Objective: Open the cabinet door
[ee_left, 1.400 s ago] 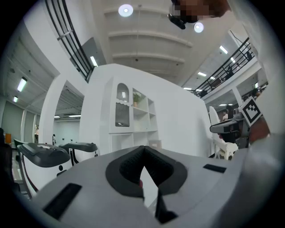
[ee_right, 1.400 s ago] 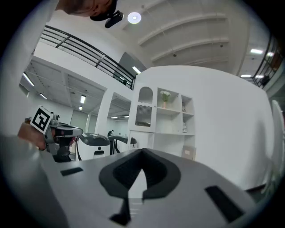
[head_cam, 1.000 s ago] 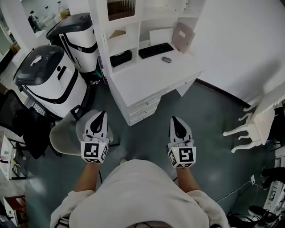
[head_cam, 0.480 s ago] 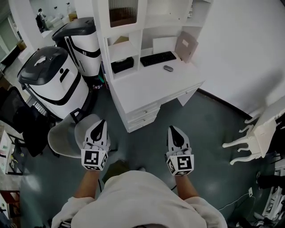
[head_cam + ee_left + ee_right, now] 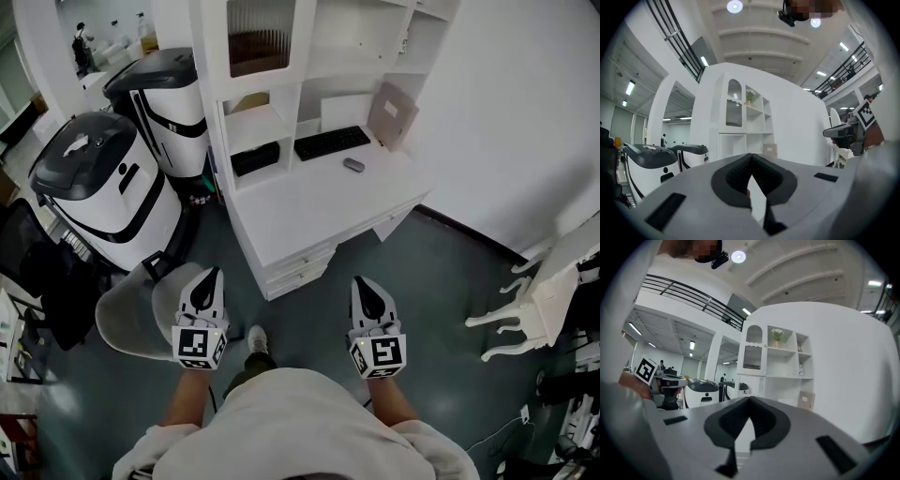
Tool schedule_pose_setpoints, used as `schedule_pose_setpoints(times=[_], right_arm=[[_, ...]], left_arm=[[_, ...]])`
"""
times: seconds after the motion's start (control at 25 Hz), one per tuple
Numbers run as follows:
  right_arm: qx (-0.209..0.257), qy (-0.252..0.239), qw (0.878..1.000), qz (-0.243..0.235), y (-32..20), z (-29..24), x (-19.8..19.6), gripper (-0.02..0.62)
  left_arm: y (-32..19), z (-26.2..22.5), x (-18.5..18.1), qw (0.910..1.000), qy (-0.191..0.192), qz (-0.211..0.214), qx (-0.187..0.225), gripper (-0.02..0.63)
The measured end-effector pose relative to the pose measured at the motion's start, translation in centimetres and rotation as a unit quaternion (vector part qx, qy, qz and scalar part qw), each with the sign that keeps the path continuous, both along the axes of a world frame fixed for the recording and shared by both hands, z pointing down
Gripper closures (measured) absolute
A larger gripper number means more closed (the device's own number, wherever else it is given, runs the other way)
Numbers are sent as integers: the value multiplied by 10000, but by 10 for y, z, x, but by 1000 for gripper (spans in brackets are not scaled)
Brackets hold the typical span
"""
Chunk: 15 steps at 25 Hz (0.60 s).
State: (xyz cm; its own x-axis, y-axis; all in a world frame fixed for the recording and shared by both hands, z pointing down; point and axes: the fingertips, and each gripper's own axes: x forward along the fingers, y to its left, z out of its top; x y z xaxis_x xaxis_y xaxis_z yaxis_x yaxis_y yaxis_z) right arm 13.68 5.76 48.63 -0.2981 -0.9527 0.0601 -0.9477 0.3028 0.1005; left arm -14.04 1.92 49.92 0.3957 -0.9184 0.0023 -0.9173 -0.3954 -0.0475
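A white desk with a hutch [image 5: 309,187] stands ahead of me. Its upper left compartment has a closed door with a ribbed pane [image 5: 258,37], which also shows as a ribbed door [image 5: 733,112] in the left gripper view and as a ribbed door [image 5: 752,357] in the right gripper view. My left gripper [image 5: 204,289] and right gripper [image 5: 370,298] are held side by side over the floor, short of the desk front, pointing level at it. Both are shut and hold nothing. The left gripper [image 5: 751,157] and right gripper [image 5: 750,400] each show their tips together.
A keyboard [image 5: 332,142], a mouse [image 5: 353,165] and a leaning board [image 5: 392,111] sit on the desk; drawers [image 5: 300,267] are below. Two large white-and-black machines [image 5: 103,178] stand left, with a grey round seat [image 5: 131,314] by my left gripper. A white ornate table [image 5: 534,291] stands right.
The person has stepped toward the desk, carrying both grippers forward with it. The desk front sits lower and nearer in the head view, and a shoe now shows between the grippers.
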Motion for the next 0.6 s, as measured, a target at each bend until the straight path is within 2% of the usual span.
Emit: schedule_pose_setpoints(times=[0.32,0.6], right_arm=[[122,30,9997,226,-93,-12,-6,592],[178,52,9991,378,-162,-22,-18,592]], left_arm=[[-104,-12,-14,9998,24,120,150,607],[-175,-16,-26,9994,15,311,153,607]])
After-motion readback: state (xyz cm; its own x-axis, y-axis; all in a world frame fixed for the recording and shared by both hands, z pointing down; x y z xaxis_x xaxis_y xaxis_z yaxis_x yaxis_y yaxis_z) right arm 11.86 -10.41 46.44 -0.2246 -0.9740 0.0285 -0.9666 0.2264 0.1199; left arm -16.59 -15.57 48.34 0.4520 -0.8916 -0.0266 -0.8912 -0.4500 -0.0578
